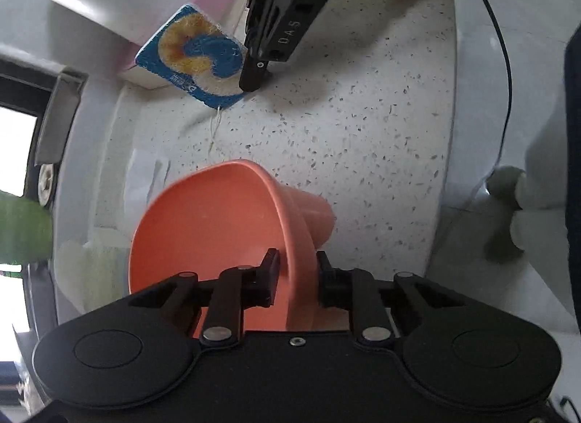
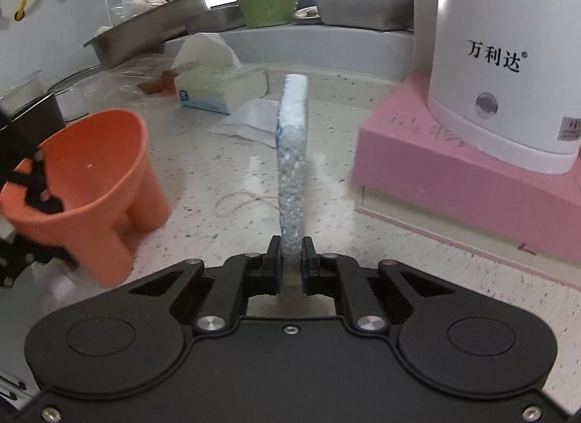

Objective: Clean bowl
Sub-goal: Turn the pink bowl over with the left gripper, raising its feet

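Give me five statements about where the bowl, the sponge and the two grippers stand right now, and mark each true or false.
1. The left hand-held gripper grips the rim of the orange bowl, one finger inside and one outside. True.
2. The right hand-held gripper is open and holds nothing. False: it is shut on the sponge, which stands on edge between its fingers.
3. The sponge is pressed against the inside of the bowl. False: it is apart from the bowl, out over the speckled counter.
4. The white kettle sits on a pink block. True.
5. The bowl is full of soapy water. False: its inside looks empty.
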`<action>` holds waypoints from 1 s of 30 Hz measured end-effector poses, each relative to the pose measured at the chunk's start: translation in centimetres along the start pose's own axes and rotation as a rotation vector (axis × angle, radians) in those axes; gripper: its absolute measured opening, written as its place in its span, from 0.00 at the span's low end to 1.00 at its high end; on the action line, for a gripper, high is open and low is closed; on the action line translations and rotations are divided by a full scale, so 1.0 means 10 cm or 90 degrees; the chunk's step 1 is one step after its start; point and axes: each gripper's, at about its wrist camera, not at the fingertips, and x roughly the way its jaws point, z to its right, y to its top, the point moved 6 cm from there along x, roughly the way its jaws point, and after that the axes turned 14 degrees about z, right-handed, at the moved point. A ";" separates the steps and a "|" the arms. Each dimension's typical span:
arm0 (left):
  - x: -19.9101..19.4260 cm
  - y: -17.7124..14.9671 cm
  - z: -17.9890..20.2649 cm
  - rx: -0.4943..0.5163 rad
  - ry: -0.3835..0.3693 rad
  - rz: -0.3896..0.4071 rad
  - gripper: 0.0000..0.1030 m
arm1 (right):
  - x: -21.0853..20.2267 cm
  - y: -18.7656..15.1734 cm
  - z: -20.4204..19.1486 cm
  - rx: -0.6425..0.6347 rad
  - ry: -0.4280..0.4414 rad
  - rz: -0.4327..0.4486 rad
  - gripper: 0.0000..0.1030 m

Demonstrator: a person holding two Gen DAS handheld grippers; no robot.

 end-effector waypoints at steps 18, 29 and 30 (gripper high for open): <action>-0.77 -1.05 -0.16 -0.795 0.184 0.271 0.12 | -0.17 0.34 -0.76 -0.387 0.152 0.015 0.11; -0.92 -1.10 -0.08 -0.856 0.208 0.324 0.08 | -0.35 0.57 -1.52 -0.859 0.352 0.071 0.10; -0.97 -1.10 -0.11 -0.858 0.210 0.335 0.08 | -0.37 0.60 -1.56 -0.889 0.361 0.079 0.10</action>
